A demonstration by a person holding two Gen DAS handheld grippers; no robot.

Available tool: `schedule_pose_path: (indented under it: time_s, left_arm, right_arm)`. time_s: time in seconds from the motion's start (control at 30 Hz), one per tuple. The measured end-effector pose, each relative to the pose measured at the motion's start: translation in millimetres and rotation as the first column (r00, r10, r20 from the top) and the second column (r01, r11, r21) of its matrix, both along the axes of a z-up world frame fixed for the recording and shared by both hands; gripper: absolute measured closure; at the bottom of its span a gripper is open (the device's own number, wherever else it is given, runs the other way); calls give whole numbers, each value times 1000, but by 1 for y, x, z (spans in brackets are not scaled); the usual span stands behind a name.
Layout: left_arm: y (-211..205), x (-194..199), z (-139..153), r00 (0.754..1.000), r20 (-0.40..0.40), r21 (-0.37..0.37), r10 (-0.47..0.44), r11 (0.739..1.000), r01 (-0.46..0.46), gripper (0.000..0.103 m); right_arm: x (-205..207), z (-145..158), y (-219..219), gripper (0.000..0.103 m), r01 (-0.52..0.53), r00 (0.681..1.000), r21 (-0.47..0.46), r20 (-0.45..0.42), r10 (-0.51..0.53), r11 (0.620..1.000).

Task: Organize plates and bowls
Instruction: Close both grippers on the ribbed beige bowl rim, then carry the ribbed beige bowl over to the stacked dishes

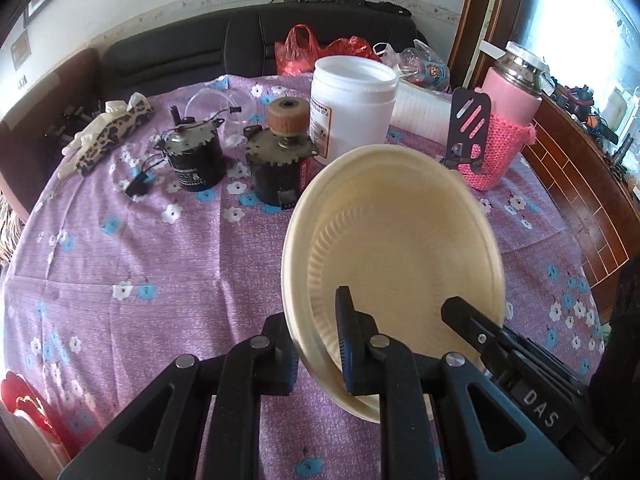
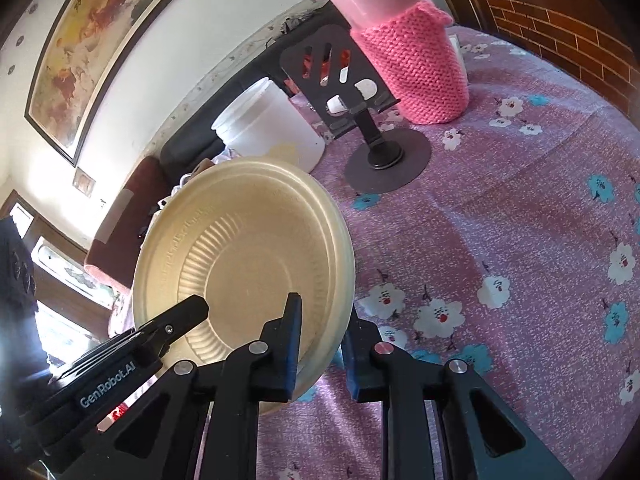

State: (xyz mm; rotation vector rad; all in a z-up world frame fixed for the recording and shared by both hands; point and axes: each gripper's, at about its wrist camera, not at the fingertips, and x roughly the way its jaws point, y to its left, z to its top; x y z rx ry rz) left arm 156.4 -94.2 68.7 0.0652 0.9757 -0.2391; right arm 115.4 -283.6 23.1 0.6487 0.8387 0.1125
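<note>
Above the near part of the purple floral tablecloth (image 1: 160,272), a stack of cream disposable plates (image 1: 400,248) hangs tilted on edge, its rim pinched by the left gripper (image 1: 316,344) and right gripper (image 2: 320,340), both clamped tight. Judging by this, the stack is being split; next, the grippers should draw apart, clear of the white jar (image 1: 352,108) beyond.

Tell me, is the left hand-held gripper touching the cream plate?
Touching. In the left wrist view, the left hand-held gripper has the cream plate's rim clamped between its blue-padded fingers.
</note>
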Motion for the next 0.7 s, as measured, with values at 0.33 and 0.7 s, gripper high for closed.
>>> schedule_pose_path:
  time_s: [0.33,0.7]
  left_arm:
    - [12,-17,9,999,30,17,21,1000,-21,86]
    - [42,-41,18,997,44,10,65,998,-66,85]
  right_arm:
    - [-2,5,9,84,-31,999,26,27,30,999]
    - [-2,19,40,84,-88,994,-30,61,90,996]
